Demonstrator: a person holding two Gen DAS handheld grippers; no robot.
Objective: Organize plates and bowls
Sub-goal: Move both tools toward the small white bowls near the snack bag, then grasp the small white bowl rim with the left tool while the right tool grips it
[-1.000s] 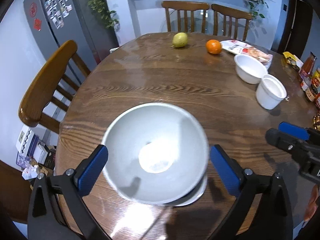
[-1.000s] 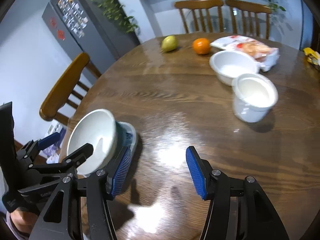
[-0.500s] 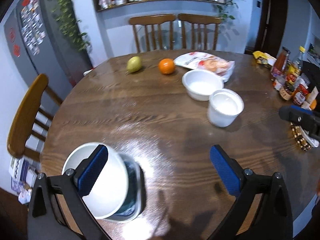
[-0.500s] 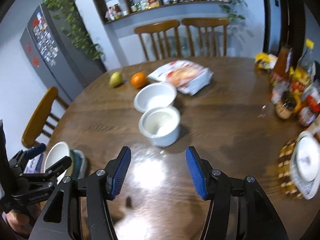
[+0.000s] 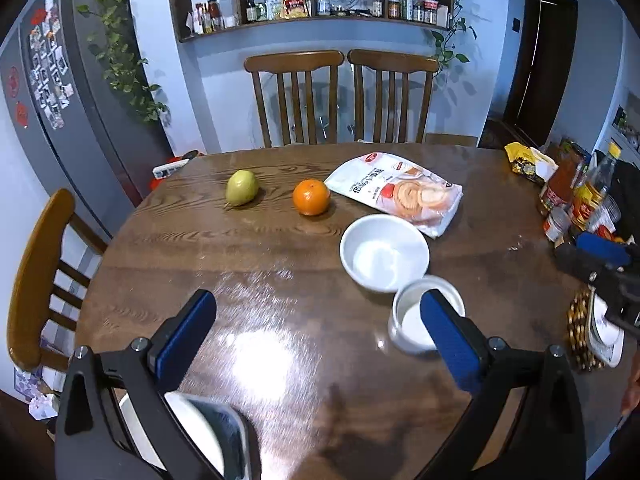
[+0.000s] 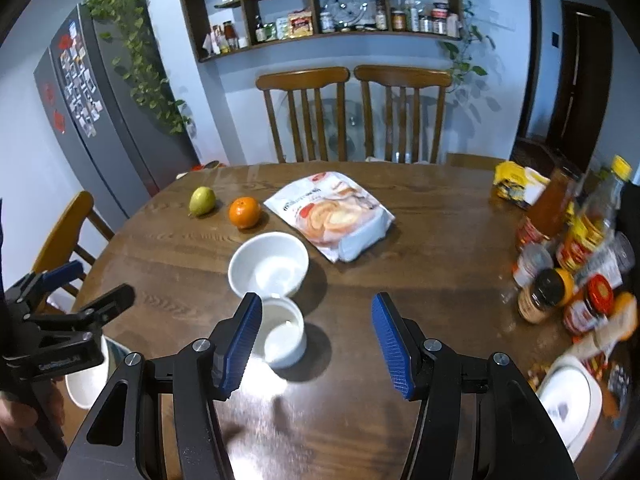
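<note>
My left gripper (image 5: 318,336) is open and empty above the near part of the round wooden table (image 5: 248,264). Below its left finger a white bowl (image 5: 196,428) rests in a darker dish at the table's near-left edge. A wide white bowl (image 5: 384,252) sits mid-table, and a small deep white bowl (image 5: 412,320) just in front of it is partly hidden by my finger. My right gripper (image 6: 316,344) is open with nothing between its pads, the small deep bowl (image 6: 284,334) beside its left finger and the wide bowl (image 6: 269,266) beyond. A white plate (image 6: 568,400) lies at the near right.
A pear (image 5: 241,187), an orange (image 5: 311,197) and a snack bag (image 5: 396,194) lie at the far side. Bottles and jars (image 6: 572,248) crowd the right edge. Two chairs (image 5: 340,96) stand behind the table, another chair (image 5: 36,276) at its left. The left gripper (image 6: 92,284) shows at the right view's left edge.
Both grippers rose and drew back. The white bowl that was between the left jaws now sits low at the near left, outside them. Both views swung toward the two white bowls.
</note>
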